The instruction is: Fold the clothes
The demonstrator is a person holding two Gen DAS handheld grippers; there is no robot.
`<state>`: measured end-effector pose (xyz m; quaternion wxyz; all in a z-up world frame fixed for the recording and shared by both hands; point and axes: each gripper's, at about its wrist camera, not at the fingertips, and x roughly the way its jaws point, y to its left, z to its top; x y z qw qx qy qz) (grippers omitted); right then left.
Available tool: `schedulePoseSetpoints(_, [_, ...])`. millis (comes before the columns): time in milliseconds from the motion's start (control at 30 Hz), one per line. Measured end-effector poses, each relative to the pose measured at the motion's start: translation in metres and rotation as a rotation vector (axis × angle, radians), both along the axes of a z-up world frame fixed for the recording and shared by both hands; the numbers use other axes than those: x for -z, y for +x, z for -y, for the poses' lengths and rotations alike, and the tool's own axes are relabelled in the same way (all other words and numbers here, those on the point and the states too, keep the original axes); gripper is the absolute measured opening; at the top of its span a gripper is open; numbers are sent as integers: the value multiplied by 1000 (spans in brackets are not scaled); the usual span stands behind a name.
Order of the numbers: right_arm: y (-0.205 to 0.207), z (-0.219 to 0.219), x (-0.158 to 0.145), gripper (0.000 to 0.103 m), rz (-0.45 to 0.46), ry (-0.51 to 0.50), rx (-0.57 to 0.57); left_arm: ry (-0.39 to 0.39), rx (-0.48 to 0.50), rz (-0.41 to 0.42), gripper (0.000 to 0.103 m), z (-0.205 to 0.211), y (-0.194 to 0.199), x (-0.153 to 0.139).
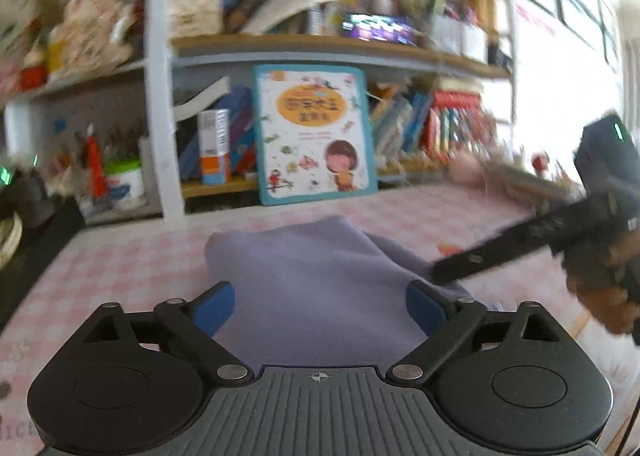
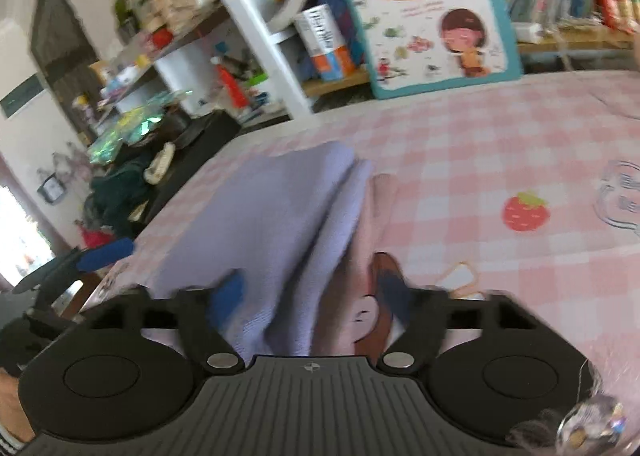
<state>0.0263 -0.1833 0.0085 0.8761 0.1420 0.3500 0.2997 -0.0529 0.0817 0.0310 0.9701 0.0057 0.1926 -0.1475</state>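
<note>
Left wrist view: the left gripper (image 1: 320, 314) hangs spread wide over the near edge of the folded lavender cloth (image 1: 316, 288) on the pink checked tablecloth (image 1: 120, 268). The right gripper (image 2: 312, 296), also spread, straddles the cloth's near right edge.

Lavender garment (image 1: 316, 280) on pink-checked tabletop (image 1: 132, 256)

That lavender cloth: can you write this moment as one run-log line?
lavender cloth folded on pink checked tablecloth | left gripper jaws open over it | right gripper jaws open at its edge | neither grips
</note>
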Motion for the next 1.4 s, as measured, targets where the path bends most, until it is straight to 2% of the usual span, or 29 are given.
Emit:
schedulePoseSetpoints(233, [21, 9, 21, 84, -235, 87, 5, -320, -31, -268, 99, -52, 53, 20])
schedulePoseSetpoints(367, [29, 1, 21, 81, -247, 106, -21, -396, -32, -374, 99, -57, 77, 38])
schedulePoseSetpoints(433, [35, -5, 21, 74, -252, 110, -37, -416, -13, -393, 98, -54, 83, 45])
schedulePoseSetpoints(467, [38, -8, 22, 62, -256, 109, -43, -425, -4, -403, 97, -53, 86, 48])
schedulePoseSetpoints(533, [43, -13, 23, 57, -256, 107, -51, -413, 1, -407, 96, -46, 89, 49])
schedulePoseSetpoints(600, [44, -18, 23, 42, -231, 85, -61, -373, -9, -401, 83, -36, 90, 48])
schedulePoseSetpoints(633, [40, -20, 21, 40, -195, 63, -70, -335, -21, -385, 82, -29, 87, 45])
schedulePoseSetpoints(700, [27, -25, 14, 33, -92, -10, -86, -288, -17, -348, 71, -18, 77, 38])
schedulePoseSetpoints(767, [10, -29, 5, 31, 12, -98, -96, -253, -7, -318, 69, -8, 66, 32])
schedulePoseSetpoints(867, [-6, -22, 0, 30, 45, -125, -105, -267, 21, -330, 69, -4, 56, 28])
schedulePoseSetpoints(1067, [-18, 1, 2, 32, -14, -95, -91, -350, 69, -407, 72, -4, 56, 38])
schedulePoseSetpoints(1133, [-17, 7, 4, 36, -46, -67, -80, -368, 67, -420, 74, -7, 56, 41])
schedulePoseSetpoints(1233, [-12, 11, 9, 46, -97, -28, -65, -371, 53, -423, 83, -10, 56, 43])
schedulePoseSetpoints(1300, [-7, 14, 13, 58, -133, -11, -50, -370, 46, -421, 87, -13, 55, 43])
schedulePoseSetpoints(1400, [1, 19, 21, 59, -194, 42, -36, -398, 49, -434, 87, -15, 56, 46])
